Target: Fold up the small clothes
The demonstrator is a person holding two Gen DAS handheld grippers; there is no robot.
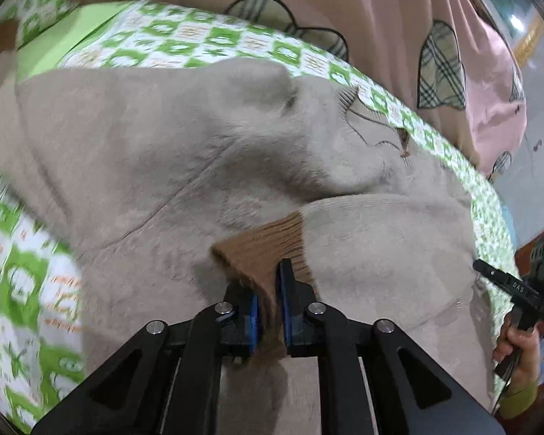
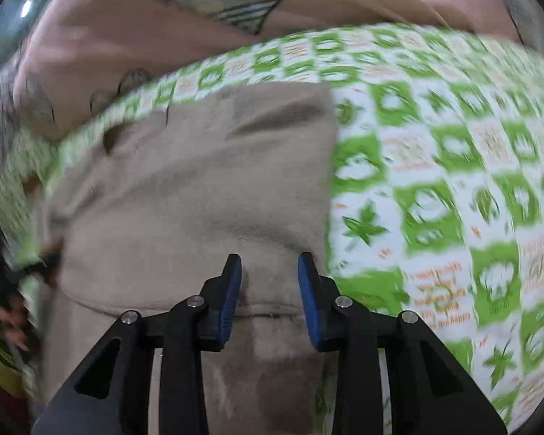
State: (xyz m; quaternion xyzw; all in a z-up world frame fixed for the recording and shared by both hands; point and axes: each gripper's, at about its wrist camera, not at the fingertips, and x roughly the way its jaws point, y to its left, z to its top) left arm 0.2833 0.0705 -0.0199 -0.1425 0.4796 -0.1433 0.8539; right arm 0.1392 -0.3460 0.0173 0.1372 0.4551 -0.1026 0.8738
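Observation:
A beige fleece sweater (image 1: 163, 152) lies spread on a green and white checked sheet (image 1: 199, 40), with an embroidered face near its far edge. One sleeve is folded across the body, ending in a brown ribbed cuff (image 1: 268, 239). My left gripper (image 1: 264, 279) is shut on that cuff, and brown knit fills the narrow gap between the blue pads. In the right wrist view my right gripper (image 2: 270, 264) hovers open over the beige sweater (image 2: 199, 188), near its right edge and a seam. Nothing is pinched between its pads.
Pink fabric with plaid heart patches (image 1: 399, 36) is heaped along the far side of the sheet, also in the right wrist view (image 2: 108, 36). A person's hand (image 1: 518, 348) holds the other tool at the right edge. The checked sheet (image 2: 435, 181) extends right of the sweater.

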